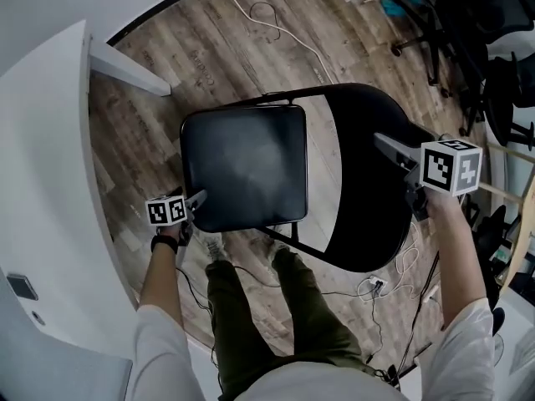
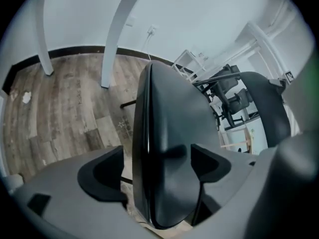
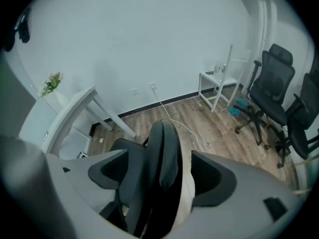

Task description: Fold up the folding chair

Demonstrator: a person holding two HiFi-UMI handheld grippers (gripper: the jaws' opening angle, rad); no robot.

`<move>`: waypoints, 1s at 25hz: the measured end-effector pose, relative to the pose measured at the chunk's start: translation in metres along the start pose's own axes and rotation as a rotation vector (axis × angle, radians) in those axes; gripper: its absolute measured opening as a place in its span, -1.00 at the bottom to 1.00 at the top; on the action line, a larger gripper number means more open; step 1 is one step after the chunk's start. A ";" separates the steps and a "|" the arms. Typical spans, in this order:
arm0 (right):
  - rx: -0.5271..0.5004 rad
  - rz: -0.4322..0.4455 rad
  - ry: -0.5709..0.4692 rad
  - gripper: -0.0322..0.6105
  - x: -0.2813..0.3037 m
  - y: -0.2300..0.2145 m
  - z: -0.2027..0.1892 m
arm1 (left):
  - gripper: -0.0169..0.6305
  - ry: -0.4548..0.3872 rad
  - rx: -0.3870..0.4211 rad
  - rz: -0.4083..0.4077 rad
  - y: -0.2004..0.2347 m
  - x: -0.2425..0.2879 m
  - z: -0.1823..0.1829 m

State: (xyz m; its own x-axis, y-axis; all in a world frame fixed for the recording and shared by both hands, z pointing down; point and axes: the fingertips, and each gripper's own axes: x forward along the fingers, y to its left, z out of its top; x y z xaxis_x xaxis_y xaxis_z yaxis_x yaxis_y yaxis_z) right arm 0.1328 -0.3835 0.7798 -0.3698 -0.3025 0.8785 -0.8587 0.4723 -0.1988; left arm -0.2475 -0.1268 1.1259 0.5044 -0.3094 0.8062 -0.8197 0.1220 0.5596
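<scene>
The person's olive-trousered legs (image 1: 276,307) stand right at the front edge of the folding chair (image 1: 242,165), which stands unfolded on the wood-plank floor (image 1: 217,48). At the seat's (image 2: 167,133) near left corner is the left gripper (image 1: 199,197). Its jaws straddle the seat edge: one pad lies against the seat, and a thin gap shows at the other, so they are released rather than clamped. The right gripper (image 1: 393,153) is raised at the curved black backrest (image 1: 368,182). In the right gripper view the backrest stands edge-on between the spread jaws, with a pale gap beside one pad, so they are not clenched on it. A tangle of cables (image 1: 376,286) lies on the floor below the backrest. A white bench (image 1: 50,140) runs along the left, its slanted leg (image 1: 125,69) reaching the floor. Farther off, a white cable (image 1: 276,27) snakes across the planks, and black office chairs (image 1: 468,23) crowd the far right corner.
</scene>
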 end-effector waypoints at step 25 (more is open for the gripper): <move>0.157 0.229 0.104 -0.60 0.004 0.014 0.005 | 0.34 0.090 -0.190 -0.338 -0.034 0.030 -0.015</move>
State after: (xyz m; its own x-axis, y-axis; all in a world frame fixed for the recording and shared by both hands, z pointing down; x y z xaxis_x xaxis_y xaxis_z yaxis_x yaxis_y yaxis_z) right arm 0.1168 -0.3826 0.7784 -0.5290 -0.1123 0.8411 -0.8045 0.3818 -0.4550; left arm -0.1999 -0.1264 1.1340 0.7657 -0.2787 0.5797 -0.5432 0.2024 0.8148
